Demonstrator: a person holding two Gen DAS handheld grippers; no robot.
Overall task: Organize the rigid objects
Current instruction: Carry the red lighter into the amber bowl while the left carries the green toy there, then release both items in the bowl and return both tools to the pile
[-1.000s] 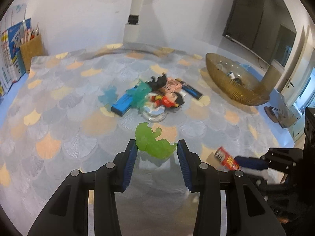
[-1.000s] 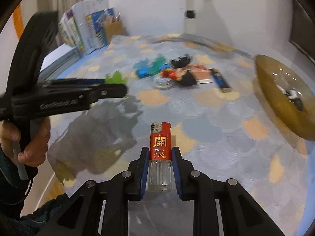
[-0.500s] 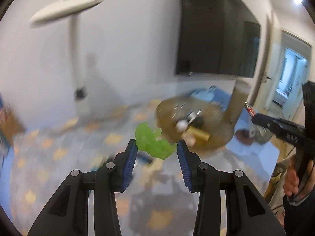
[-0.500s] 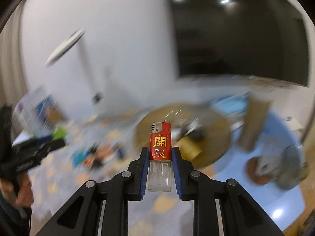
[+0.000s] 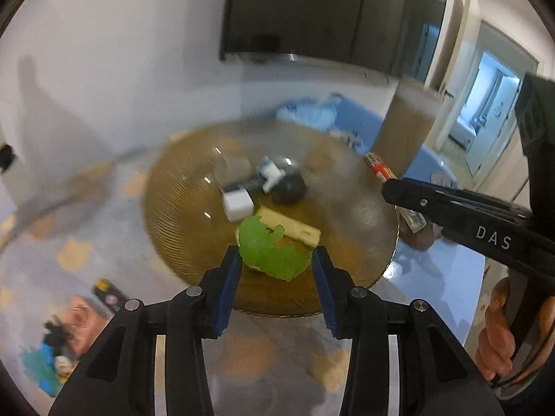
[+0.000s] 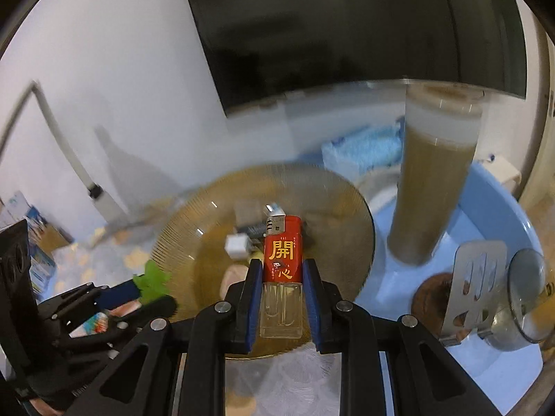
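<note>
Both grippers now swung over ribbed amber bowl [image 5: 180,228] — left gripper [image 5: 275,270] clamping jagged green piece [image 5: 270,249], right gripper [image 6: 281,286] clamping red lighter [image 6: 281,253].

1. The left gripper [image 5: 275,265] clamps a green jagged piece [image 5: 269,248] between its blue-padded fingers [image 5: 230,279].
2. Behind the piece sits an amber ribbed bowl [image 5: 180,235], holding a white cube [image 5: 237,205], a cream block [image 5: 295,229] and a dark round object [image 5: 289,189].
3. At 3 o'clock, the right gripper [image 5: 399,201] grips a red lighter [image 5: 381,169] over the bowl's rim.
4. At 8 o'clock, blurred toys [image 5: 59,353] lie on the patterned tablecloth [image 5: 76,253].
</note>
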